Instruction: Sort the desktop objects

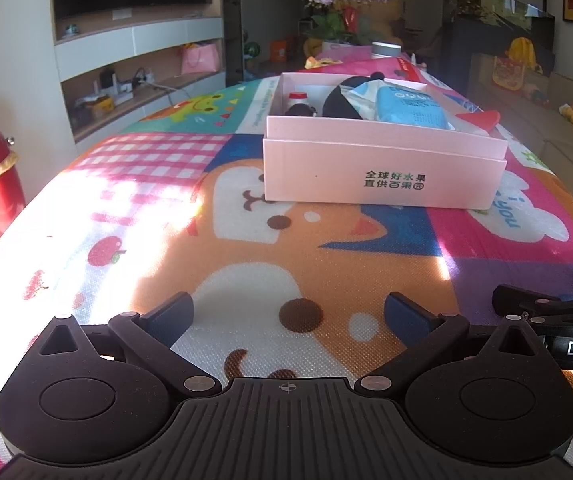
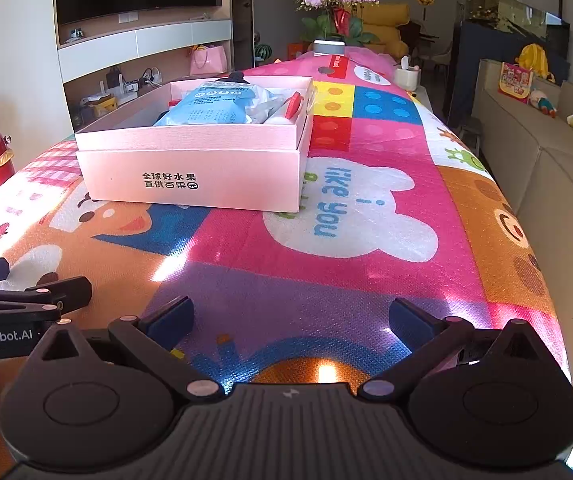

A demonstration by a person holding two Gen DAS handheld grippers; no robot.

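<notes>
A pink cardboard box [image 1: 382,176] [image 2: 190,176] stands on the cartoon-print table cover [image 1: 246,264] [image 2: 326,280]. In it lie a blue wipes pack [image 1: 410,106] [image 2: 214,104], a black rounded object [image 1: 336,102], a small white bottle [image 1: 298,100] and a red piece [image 1: 482,120] [image 2: 293,105]. My left gripper [image 1: 288,314] is open and empty, low over the cover, well short of the box. My right gripper [image 2: 290,318] is open and empty, to the right of the left one. Each gripper shows at the edge of the other's view.
A white-lidded container [image 1: 384,49] [image 2: 328,47] stands at the table's far end, and a small white cup [image 2: 406,76] at the far right edge. A beige sofa [image 2: 546,152] runs along the right. A shelf unit with a TV [image 1: 134,40] is on the left.
</notes>
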